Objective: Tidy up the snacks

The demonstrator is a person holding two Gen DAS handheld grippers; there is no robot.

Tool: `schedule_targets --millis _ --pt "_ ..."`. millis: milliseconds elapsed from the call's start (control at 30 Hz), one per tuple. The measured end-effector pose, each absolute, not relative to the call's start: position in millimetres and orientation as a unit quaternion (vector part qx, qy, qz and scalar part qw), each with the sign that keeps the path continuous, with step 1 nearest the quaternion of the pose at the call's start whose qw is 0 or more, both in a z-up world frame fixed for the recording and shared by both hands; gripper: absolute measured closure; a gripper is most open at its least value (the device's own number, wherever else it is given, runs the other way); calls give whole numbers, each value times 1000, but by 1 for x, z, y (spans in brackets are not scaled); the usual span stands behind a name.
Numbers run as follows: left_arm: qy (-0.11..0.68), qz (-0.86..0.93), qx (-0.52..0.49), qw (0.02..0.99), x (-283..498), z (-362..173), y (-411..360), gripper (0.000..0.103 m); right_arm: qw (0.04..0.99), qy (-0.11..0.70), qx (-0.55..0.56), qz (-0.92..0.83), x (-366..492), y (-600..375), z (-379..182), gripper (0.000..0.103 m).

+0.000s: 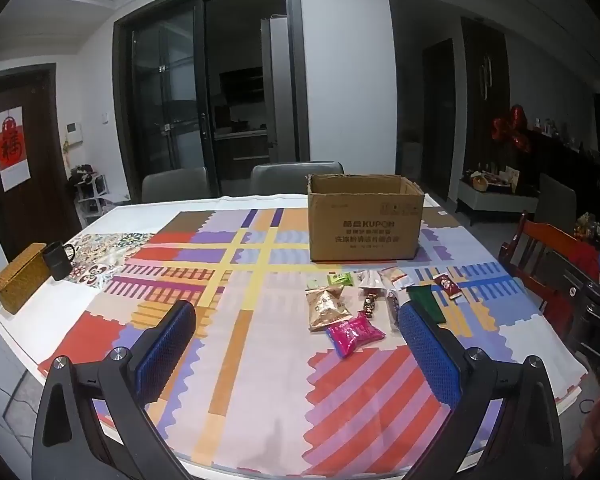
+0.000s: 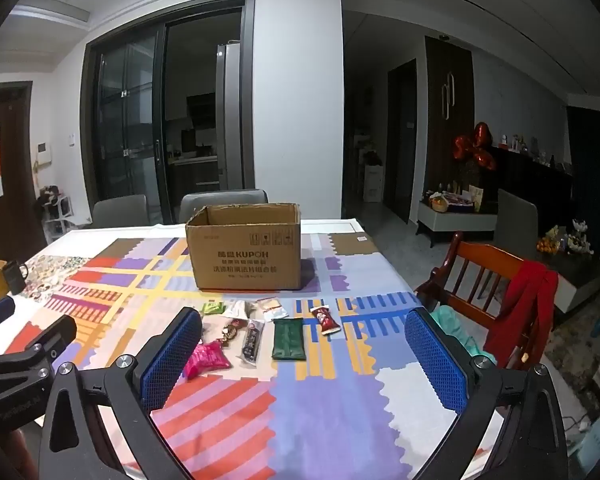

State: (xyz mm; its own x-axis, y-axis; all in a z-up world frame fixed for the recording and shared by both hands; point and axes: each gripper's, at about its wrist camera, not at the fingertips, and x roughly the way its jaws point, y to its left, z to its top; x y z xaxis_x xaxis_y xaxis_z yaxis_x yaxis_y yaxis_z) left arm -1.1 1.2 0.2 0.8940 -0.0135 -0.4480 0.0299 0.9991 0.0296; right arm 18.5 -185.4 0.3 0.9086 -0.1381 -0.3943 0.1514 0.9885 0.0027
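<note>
On the table, one cardboard box, roughly ten snack packets; both grippers' fingers spread apart, empty.

Both tongs tilted gently downward. The left tongs stood wide apart with nothing between the blue pads, and the right tongs gaped equally wide, likewise empty.

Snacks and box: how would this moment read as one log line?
left tool: open, empty | right tool: open, empty | snacks: loose on table | box: open, behind snacks
</note>
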Motion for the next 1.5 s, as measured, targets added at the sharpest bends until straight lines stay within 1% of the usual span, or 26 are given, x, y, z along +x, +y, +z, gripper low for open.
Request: schedule_targets --millis 67,100,233,667,1133,1500 --pt "228 -11 16 973 -4 1 3 0 976 203 15 -74 18 -185 1 0" --pt "247 -10 27 968 3 0 0 0 976 203 15 -74 18 -185 1 0" --pt "242 -11 29 970 0 8 -3 0 977 202 17 -73 18 -186 1 0" --pt "232 -14 25 972 -1 5 -2 0 977 197 15 -76 16 -186 -1 0" --pt "226 -13 30 974 -3 9 -4 0 977 196 15 -77 14 -187 14 0" --pt "227 -12 34 973 -3 7 -5 0 978 195 17 -77 13 -187 10 0"
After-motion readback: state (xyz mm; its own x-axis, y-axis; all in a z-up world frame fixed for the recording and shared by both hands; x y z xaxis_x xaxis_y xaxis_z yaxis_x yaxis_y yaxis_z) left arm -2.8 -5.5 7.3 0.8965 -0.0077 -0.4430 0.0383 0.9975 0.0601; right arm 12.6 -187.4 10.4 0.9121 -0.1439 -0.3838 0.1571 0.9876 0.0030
